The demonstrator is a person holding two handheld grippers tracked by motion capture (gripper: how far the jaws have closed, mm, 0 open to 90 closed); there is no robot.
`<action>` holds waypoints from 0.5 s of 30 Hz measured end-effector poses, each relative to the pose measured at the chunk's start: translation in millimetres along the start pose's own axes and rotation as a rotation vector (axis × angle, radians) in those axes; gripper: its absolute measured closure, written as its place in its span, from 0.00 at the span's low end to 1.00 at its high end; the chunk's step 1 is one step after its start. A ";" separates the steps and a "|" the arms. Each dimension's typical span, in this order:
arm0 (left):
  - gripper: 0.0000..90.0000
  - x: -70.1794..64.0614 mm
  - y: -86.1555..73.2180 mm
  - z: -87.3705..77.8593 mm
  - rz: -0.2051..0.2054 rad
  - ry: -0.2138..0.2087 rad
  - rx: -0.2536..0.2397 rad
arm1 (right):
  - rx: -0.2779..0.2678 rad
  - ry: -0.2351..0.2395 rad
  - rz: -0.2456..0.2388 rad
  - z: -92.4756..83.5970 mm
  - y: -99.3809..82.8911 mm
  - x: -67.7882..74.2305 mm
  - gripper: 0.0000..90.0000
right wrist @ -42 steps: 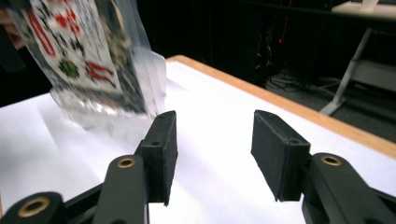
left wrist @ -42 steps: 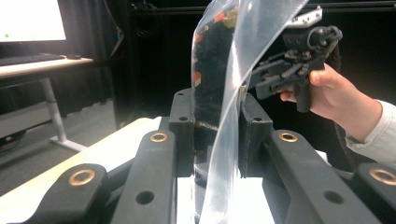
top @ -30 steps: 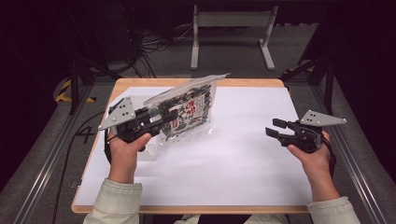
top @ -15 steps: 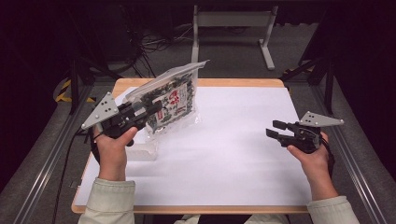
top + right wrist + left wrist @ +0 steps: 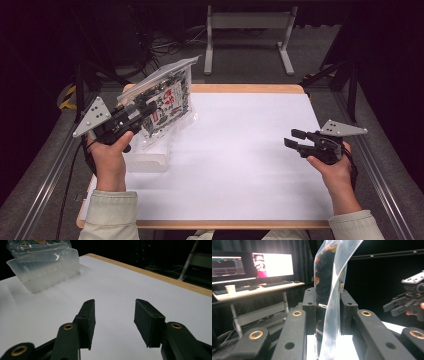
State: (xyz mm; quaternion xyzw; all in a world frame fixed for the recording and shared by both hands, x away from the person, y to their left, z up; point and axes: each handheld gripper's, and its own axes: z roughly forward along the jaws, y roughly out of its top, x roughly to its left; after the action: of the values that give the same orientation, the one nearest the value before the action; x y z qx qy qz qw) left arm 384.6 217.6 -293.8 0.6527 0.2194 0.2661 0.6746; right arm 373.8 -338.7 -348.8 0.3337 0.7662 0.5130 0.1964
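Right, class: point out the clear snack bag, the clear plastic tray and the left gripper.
clear snack bag (image 5: 167, 100), high view, printed front.
clear plastic tray (image 5: 50, 272), right gripper view, ribbed side wall.
left gripper (image 5: 328, 312), left gripper view, between the pads clamping the bag.

Bag (image 5: 329, 290) top cut by frame edge; print unreadable.
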 end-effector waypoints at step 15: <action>0.81 23.1 -11.9 -12.5 0.022 0.099 0.004 | 0.005 0.000 -0.001 -0.7 -1.7 0.8 0.58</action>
State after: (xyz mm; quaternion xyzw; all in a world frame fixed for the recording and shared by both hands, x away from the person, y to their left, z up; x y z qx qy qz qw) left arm 395.0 241.9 -305.1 0.6422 0.2459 0.3049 0.6589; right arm 372.3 -338.9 -350.0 0.3338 0.7675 0.5110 0.1958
